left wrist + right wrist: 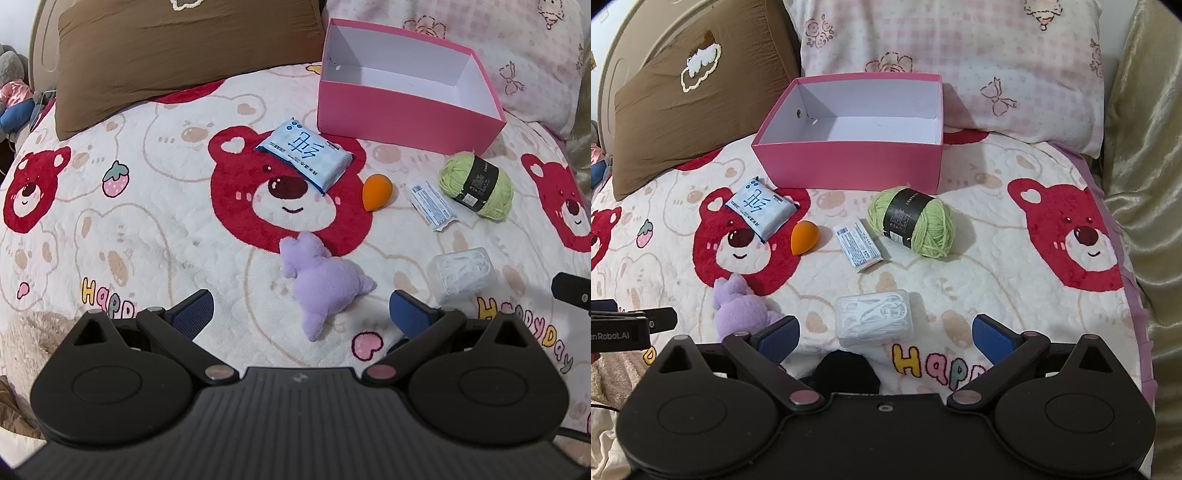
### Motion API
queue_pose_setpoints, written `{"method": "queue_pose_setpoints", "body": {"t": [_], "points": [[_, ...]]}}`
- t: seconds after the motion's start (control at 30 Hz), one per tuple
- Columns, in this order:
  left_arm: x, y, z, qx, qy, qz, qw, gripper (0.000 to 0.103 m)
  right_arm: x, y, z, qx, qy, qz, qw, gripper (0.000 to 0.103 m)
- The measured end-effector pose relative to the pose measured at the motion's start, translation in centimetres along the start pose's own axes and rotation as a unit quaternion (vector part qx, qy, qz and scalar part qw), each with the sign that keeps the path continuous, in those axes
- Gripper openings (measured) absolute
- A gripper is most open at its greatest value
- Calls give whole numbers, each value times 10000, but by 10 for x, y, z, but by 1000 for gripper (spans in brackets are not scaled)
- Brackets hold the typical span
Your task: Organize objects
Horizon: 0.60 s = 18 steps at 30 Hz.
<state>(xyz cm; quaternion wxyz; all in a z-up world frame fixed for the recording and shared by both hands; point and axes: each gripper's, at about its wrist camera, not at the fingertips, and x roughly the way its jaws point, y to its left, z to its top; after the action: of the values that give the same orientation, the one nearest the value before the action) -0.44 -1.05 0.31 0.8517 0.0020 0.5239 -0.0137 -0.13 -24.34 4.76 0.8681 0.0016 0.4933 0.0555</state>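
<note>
Pink box [849,168]: largest item, open-topped and empty, at the far side of the bed [979,288] against the pillows; we judge it the destination for everything else.

Green yarn ball [911,221]: just in front of the box's near right corner, its dark label band wrapped across the middle.

Purple plush toy [325,284]: lies just ahead of the left gripper [301,314], between its jaws' line, long axis running from near to far with a slight lean left. Left hand is plainly the nearer one.

Blue tissue pack [304,160]: beyond the plush, tilted, on the red bear print.

Clear plastic case [874,323]: directly ahead of the right gripper [884,334], long axis crosswise to the jaws' reach, so we judge the jaws would span its length unless the wrist turns. Right hand is nearer.

White sachet [858,245]: between the sponge and the yarn, long axis near to far, leaning.

Orange sponge [804,238]: smallest, egg-shaped, just beside the tissue pack.

Jaws: both pairs stand fully wide and hold nothing.

Hard to make out: the case's contents read only as white tangled pieces; a dark shape under the right gripper is cut off by its body; the plush's far side is hidden in the right view.
</note>
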Motion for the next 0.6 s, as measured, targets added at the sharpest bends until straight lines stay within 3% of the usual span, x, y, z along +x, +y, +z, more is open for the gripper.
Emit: {"method": "queue_pose_setpoints", "body": {"t": [0.6], "points": [[-2,0,3,199,-26,-152,9997,103,4,-4,0,-55,70,48,9999,101]]}}
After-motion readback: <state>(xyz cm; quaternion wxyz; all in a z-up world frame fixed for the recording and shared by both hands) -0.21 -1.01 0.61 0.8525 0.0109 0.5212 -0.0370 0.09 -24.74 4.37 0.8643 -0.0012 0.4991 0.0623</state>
